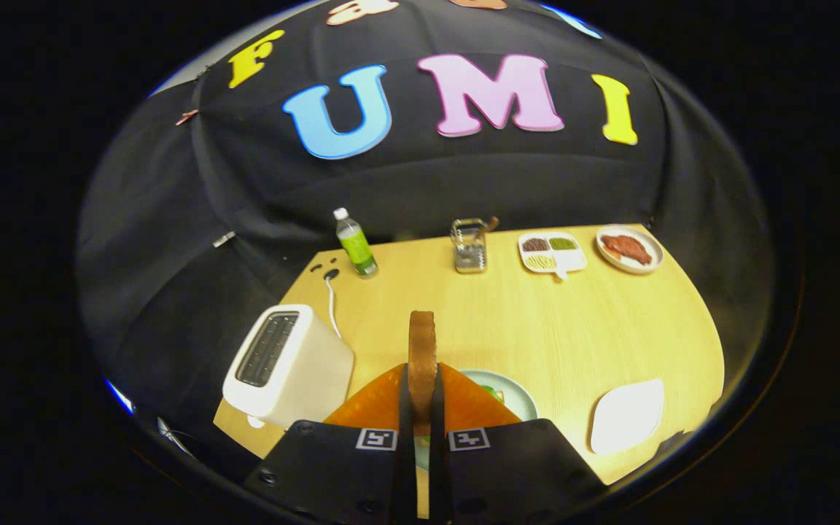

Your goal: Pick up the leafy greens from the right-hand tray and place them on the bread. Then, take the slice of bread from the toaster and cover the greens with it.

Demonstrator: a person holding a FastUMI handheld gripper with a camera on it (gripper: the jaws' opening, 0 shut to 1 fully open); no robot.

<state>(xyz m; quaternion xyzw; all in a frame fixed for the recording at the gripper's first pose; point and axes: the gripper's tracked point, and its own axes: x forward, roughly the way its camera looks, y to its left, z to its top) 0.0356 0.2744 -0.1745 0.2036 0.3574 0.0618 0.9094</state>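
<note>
The tongs [421, 408] are pinching a slice of bread [421, 350], held on edge with its brown crust facing forward, both fingers [402, 408] pressed against its flat sides. The toaster [287, 364] sits just to their left on the bench [580, 328], slots showing dark, so the slice looks to be out and on its way. Directly below and just ahead of the fingers lies a pale green plate [518, 397], with a scrap of leafy greens [493, 392] peeking out beside the right finger. The bottom slice I can't make out; the tongs cover that spot.

The step in hand is covering the greens. To do it well, the slice should tip from upright to flat before it goes down, centred over the plate, lowered gently so the greens don't slide out sideways, and let go only once it rests.

An empty white tray [628, 415] lies to the right. Far back stand a green bottle [355, 244], a glass jar [469, 246], a divided dish [553, 251] and a plate of meat [629, 249].
</note>
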